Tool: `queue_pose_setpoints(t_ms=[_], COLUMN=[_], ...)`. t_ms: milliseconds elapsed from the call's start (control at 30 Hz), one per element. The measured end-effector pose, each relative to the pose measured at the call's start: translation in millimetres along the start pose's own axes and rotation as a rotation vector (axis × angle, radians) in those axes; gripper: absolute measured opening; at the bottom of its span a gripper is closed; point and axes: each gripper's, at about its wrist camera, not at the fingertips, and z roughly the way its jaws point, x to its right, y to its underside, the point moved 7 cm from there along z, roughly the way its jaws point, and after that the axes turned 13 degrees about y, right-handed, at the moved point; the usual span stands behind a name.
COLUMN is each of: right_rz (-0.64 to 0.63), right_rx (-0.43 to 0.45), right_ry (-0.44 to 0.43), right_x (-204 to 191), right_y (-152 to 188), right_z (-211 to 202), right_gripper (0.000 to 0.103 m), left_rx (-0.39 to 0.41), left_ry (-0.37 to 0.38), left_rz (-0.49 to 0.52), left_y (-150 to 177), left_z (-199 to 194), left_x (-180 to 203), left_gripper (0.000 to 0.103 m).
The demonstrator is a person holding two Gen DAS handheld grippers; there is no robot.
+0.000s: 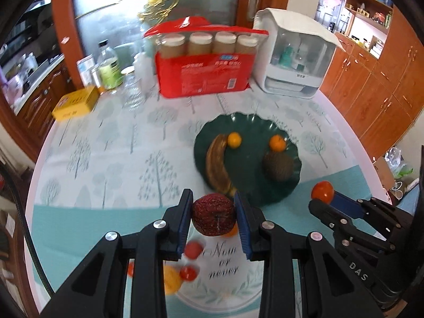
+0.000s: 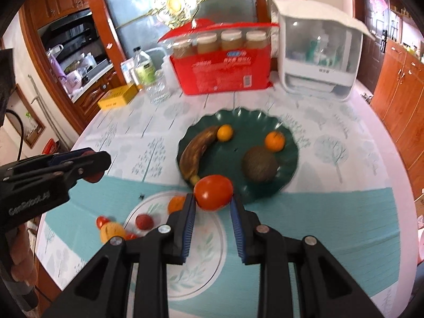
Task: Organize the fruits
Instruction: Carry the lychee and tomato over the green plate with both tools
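The left gripper [image 1: 214, 213] is clamped on a wrinkled dark red fruit [image 1: 213, 215], lifted over the white plate [image 2: 209, 241] at the table's near edge. The right gripper [image 2: 212, 202] squeezes a tomato [image 2: 213, 192] above the near rim of the green plate [image 2: 254, 122]. That plate carries a brown banana [image 2: 197, 150], 2 oranges [image 2: 274, 141] and a dark round fruit [image 2: 260, 163]. Small fruits [image 2: 144, 221] sit on and beside the white plate's left edge.

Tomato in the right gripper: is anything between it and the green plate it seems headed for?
Nothing visible blocks it. The tomato is held in the right gripper just short of the green plate. The near rim has the banana stem on one side and a dark round fruit further in, with bare plate between.
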Motion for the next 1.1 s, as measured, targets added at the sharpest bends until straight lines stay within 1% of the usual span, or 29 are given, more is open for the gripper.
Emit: queue_pose_setpoints(t_ms=[200, 400, 467, 567, 667, 767, 967, 1100], right_rz=[0.007, 0.032, 0.043, 0.062, 0.074, 0.071, 0.053, 0.047], right_rx=[0.058, 0.098, 0.092, 0.06, 0.005, -0.047, -0.166, -0.209], right_ry=[0.056, 0.085, 0.084, 0.064, 0.057, 0.06, 0.072, 0.073], right_x=[24, 41, 43, 44, 42, 39, 33, 29], right_y=[-49, -99, -111, -122, -126, -121, -101, -92], right_z=[3, 17, 27, 50, 81, 109, 168, 190], right_gripper=[0.027, 0.027, 0.027, 0.027, 0.027, 0.027, 0.027, 0.027], left_rx=[-0.003, -0.024, -0.038, -0.061, -0.092, -0.121, -0.172, -0.2], left_ry=[0.014, 0.032, 0.029, 0.038, 0.045, 0.05, 0.056, 0.066], left_rz=[0.018, 0.017, 0.021, 0.01, -0.011, -0.039, -0.082, -0.095], left_y=[-46, -77, -85, -90, -91, -88, -79, -72], left_z=[26, 57, 72, 93, 117, 143, 189, 209], left_x=[6, 7, 5, 1, -5, -13, -25, -29], left_gripper=[0.03, 0.03, 0.03, 0.03, 0.03, 0.03, 0.03, 0.031])
